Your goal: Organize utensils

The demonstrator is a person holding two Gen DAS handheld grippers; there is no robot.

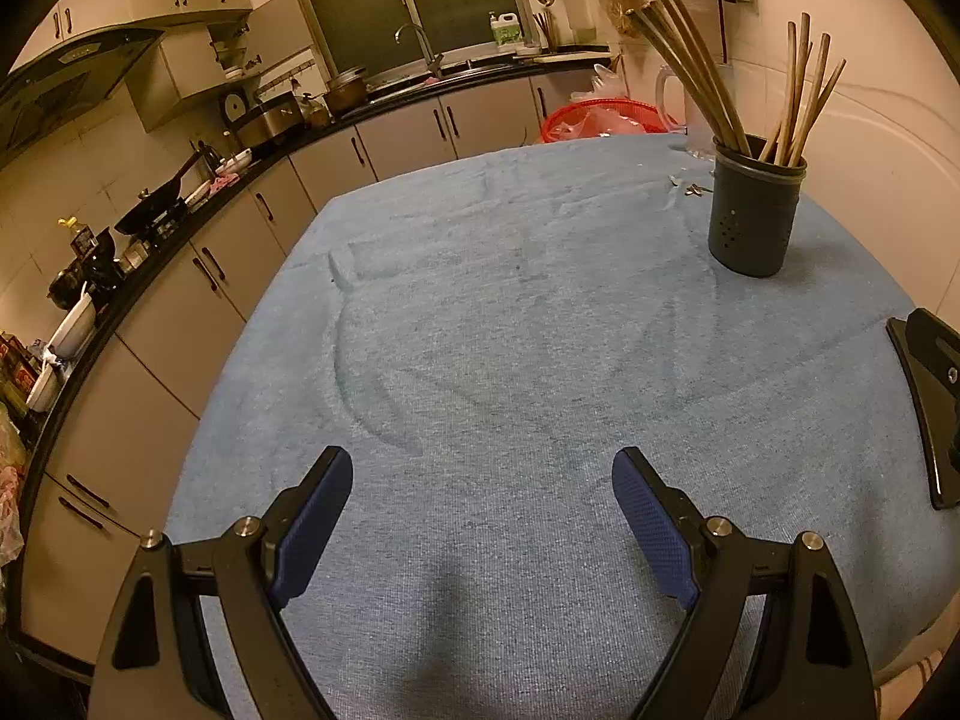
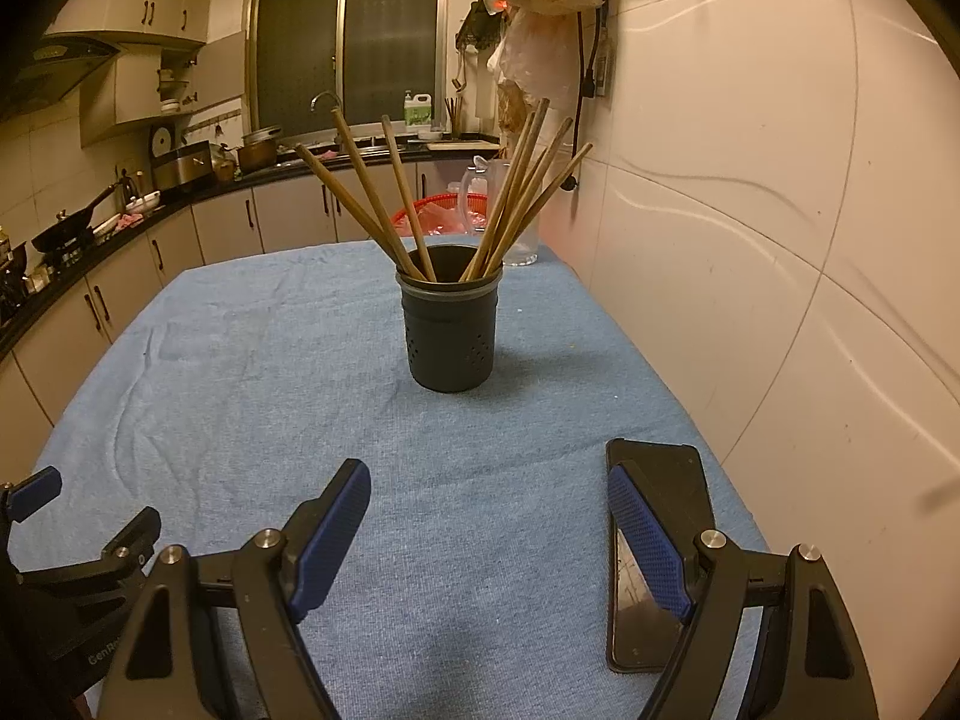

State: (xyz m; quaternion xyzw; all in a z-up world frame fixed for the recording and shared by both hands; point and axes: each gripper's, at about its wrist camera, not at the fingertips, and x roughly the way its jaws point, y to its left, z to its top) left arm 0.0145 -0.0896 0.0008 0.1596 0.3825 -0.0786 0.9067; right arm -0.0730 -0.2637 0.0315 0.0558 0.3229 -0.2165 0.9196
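Blue cloth (image 2: pixel 252 360) on table, kitchen counter (image 1: pixel 180 228) (left), tiled wall (image 2: pixel 750 180)

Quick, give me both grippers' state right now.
Left gripper: open, holding nothing, above the blue cloth.
Right gripper: open, holding nothing; the phone lies under its right finger.

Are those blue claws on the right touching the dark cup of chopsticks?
Apart. In the right wrist view the right gripper stands open over bare blue cloth, well short of the dark cup.
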